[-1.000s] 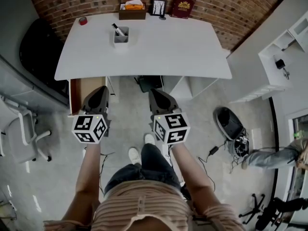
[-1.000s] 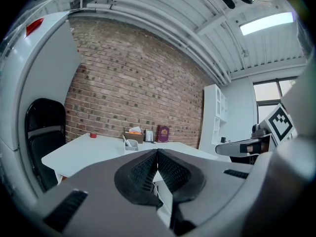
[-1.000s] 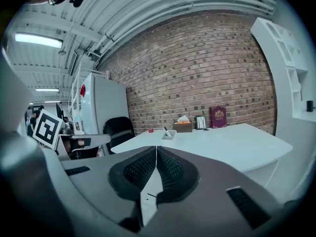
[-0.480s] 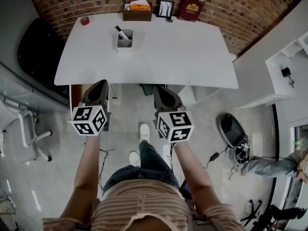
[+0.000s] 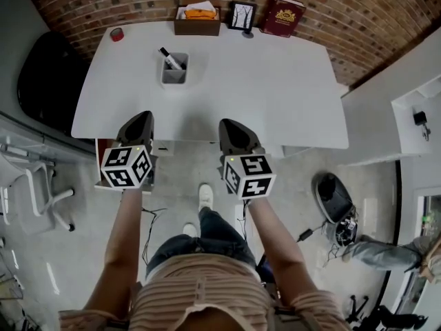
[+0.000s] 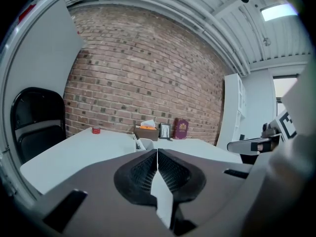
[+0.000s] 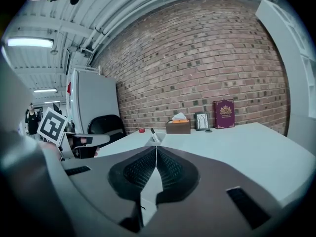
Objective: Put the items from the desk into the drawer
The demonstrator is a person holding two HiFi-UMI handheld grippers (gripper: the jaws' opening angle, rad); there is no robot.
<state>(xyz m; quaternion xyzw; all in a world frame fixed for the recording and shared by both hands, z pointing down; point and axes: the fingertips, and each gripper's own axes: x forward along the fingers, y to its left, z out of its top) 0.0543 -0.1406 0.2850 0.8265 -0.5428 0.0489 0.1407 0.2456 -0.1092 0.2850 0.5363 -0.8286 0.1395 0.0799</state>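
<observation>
A white desk (image 5: pixel 275 88) carries a red tape roll (image 5: pixel 117 34), a grey pen cup (image 5: pixel 174 69) holding a black marker, a brown tissue box (image 5: pixel 198 21), a small picture frame (image 5: pixel 242 16) and a dark red book (image 5: pixel 284 16). My left gripper (image 5: pixel 140 121) and right gripper (image 5: pixel 230 127) hover side by side at the desk's front edge, both shut and empty. The left gripper view shows its jaws (image 6: pixel 157 152) pressed together; the right gripper view shows the same (image 7: pixel 156 150). Below the desk's left end, a sliver of the open drawer (image 5: pixel 100 158) shows beside the left gripper.
A black chair (image 5: pixel 45 81) stands left of the desk and a white chair (image 5: pixel 31 192) nearer left. White shelving (image 5: pixel 413 109) is at the right. A dark bag (image 5: pixel 334 195) and cables lie on the floor at the right. A brick wall backs the desk.
The person has stepped toward the desk. Both grippers have moved forward from in front of the drawer to the desk's front edge, and the drawer is now mostly hidden.
</observation>
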